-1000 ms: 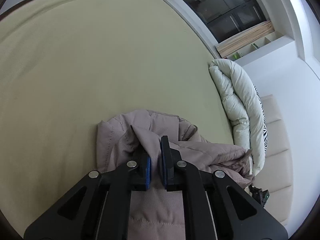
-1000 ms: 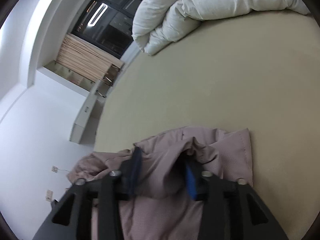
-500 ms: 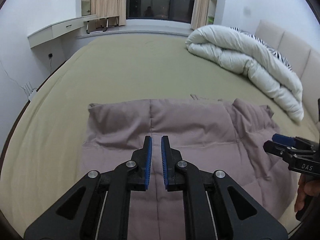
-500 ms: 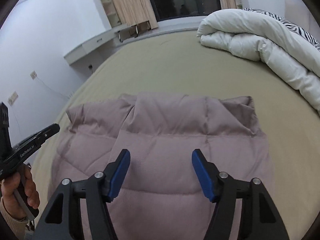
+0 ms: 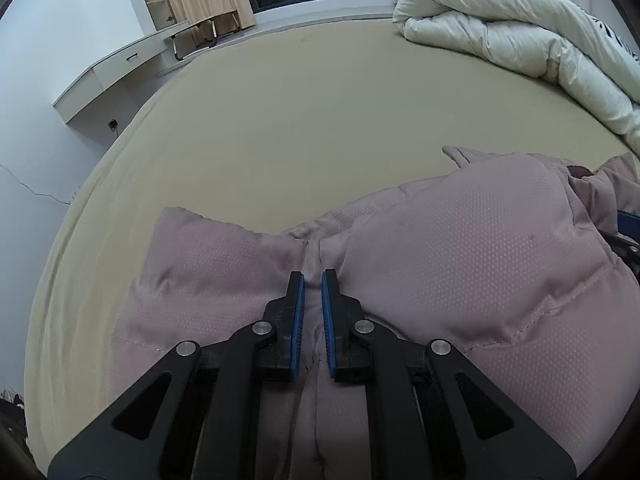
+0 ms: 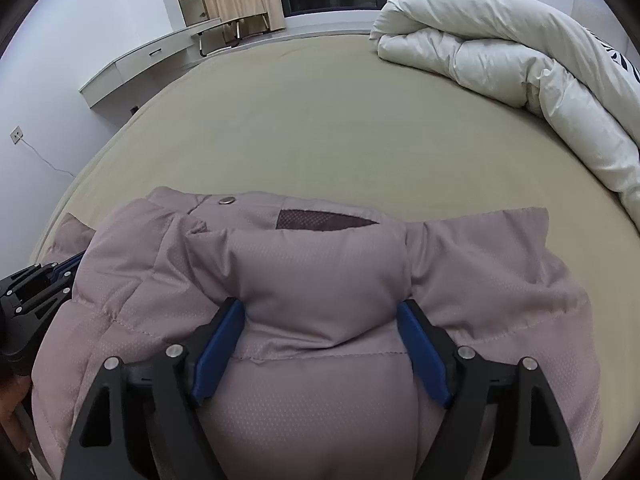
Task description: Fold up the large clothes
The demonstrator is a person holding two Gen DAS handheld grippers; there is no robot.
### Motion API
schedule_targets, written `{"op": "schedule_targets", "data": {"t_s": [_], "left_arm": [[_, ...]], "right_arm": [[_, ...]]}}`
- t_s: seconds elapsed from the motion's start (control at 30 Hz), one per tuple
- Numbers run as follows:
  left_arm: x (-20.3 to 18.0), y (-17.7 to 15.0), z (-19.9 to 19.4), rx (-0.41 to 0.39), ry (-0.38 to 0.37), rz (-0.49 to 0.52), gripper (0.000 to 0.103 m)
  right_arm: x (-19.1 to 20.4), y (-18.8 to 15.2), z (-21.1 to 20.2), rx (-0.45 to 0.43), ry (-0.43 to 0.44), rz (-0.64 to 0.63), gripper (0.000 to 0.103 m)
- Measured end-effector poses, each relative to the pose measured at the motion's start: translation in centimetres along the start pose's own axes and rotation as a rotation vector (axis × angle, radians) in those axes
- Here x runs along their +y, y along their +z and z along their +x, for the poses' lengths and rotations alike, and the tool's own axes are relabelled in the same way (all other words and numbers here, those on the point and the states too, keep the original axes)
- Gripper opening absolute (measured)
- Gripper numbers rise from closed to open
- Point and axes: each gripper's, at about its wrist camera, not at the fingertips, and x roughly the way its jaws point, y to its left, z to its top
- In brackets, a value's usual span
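Note:
A mauve puffer jacket (image 5: 460,264) lies on the beige bed (image 5: 320,120). My left gripper (image 5: 313,280) is nearly shut, its blue pads close together over a seam fold of the jacket; a thin pinch of fabric sits between them. My right gripper (image 6: 320,312) is wide open, its fingers on either side of a puffy bulge of the jacket (image 6: 320,272). The jacket's collar with a snap button (image 6: 228,200) shows behind the bulge. The left gripper also shows at the left edge of the right wrist view (image 6: 36,284).
A rolled white duvet (image 5: 520,36) lies at the bed's far right and also shows in the right wrist view (image 6: 520,72). A white desk (image 5: 116,68) stands by the far-left wall, with curtains and a dark window behind it.
Both grippers have dropped low onto the jacket. The right gripper's open fingers now straddle a bulge of fabric. The left gripper now sits on the seam fold.

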Motion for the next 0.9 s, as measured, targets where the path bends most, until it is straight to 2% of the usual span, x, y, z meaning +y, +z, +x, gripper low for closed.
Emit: {"op": "schedule_targets", "data": {"t_s": [0.17, 0.3, 0.57, 0.67, 0.73, 0.8, 0.87, 0.9], "left_arm": [[0.8, -1.0, 1.6, -0.002, -0.025, -0.021, 0.008], [1.5, -1.5, 2.4, -0.01, -0.063, -0.058, 0.008], [2.3, -2.0, 2.8, -0.013, -0.09, -0.093, 0.008], [3.8, -1.7, 1.5, 0.013, -0.134, -0.128, 0.008], [4.8, -1.9, -0.6, 0.029, -0.131, -0.153, 0.009], [5.6, -2.9, -3.8, 0.001, -0.117, -0.172, 0.009], [6.2, -4.3, -7.2, -0.056, -0.118, -0.182, 0.009], [6.4, -5.2, -8.1, -0.068, -0.096, -0.186, 0.009]], "right_arm": [[-0.5, -0.6, 0.8, -0.01, 0.028, 0.018, 0.081], [-0.6, -0.8, 1.3, -0.023, 0.026, 0.017, 0.081], [-0.5, -1.0, 1.7, -0.04, 0.025, 0.024, 0.081], [-0.5, -1.0, 1.2, -0.052, 0.024, 0.025, 0.082], [-0.8, -1.0, 0.1, -0.04, 0.053, 0.049, 0.083], [-0.6, -1.3, -2.6, -0.032, 0.059, 0.086, 0.082], [0.8, -2.5, -6.6, -0.103, 0.113, 0.069, 0.082], [1.9, -3.0, -7.8, -0.114, 0.126, 0.035, 0.082]]}}
